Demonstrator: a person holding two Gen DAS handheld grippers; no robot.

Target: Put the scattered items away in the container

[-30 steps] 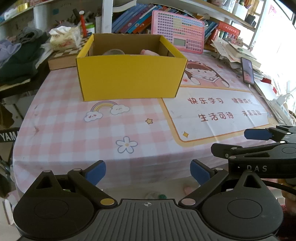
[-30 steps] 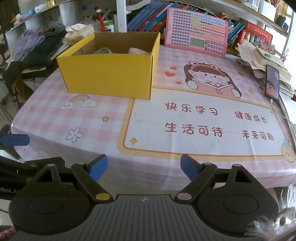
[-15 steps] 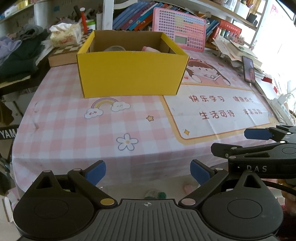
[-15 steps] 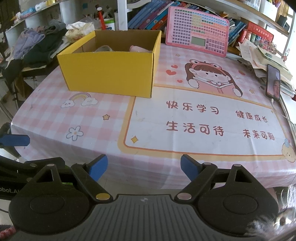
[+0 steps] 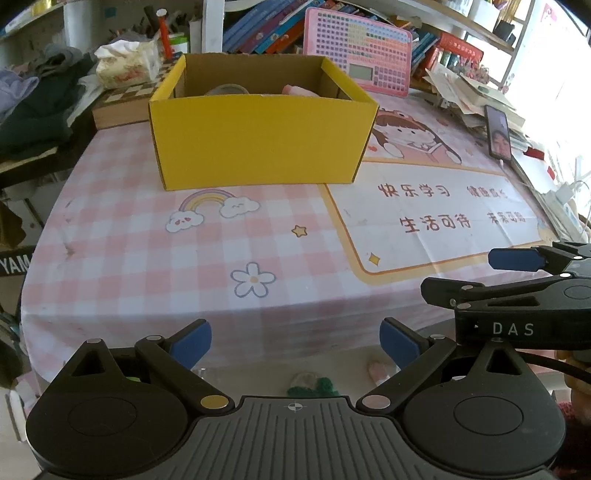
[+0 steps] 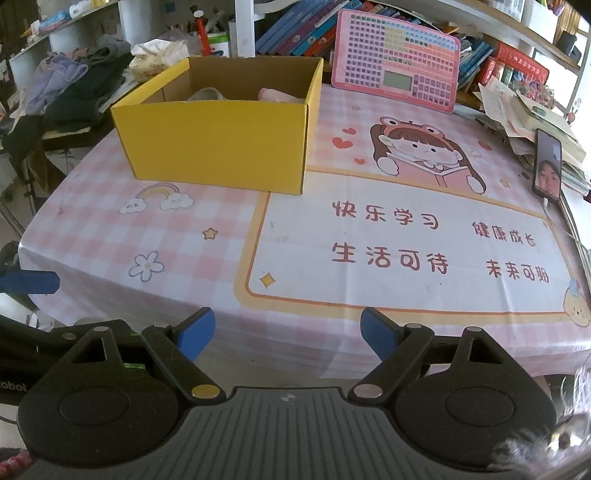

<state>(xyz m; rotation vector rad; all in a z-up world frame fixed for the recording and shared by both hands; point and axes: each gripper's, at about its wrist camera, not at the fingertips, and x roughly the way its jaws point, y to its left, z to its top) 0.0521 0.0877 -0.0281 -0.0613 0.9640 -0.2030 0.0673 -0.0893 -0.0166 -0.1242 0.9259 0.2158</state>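
Yellow cardboard box (image 5: pixel 258 140) standing open at the far left of the table (image 5: pixel 110 266), on the pink checked cloth (image 6: pixel 110 236), well apart from both tools. Inside the box, partly hidden by the near wall: a pale rounded item (image 5: pixel 226 89) on the left and a pink item (image 5: pixel 295 89) on the right; what they are, impossible to tell. Nothing loose on the cloth in front of the box.

Left gripper (image 5: pixel 295 341) at the near edge of the table, blue pads (image 5: pixel 192 341) wide apart, nothing between them. Right gripper (image 6: pixel 288 334) likewise at the near edge, pads spread, nothing between them. Seen from the left wrist view, the right gripper just beside the left one, at near right.

Behind the box: a pink keyboard toy (image 6: pixel 395 61) leaning upright against a row of books (image 6: pixel 291 31). To the far right: a phone (image 6: pixel 547 170) with a lit screen, beside a pile of papers (image 6: pixel 524 107). To the far left, off the table: a heap of dark clothes (image 6: pixel 74 88) and a tissue pack (image 5: pixel 125 64).
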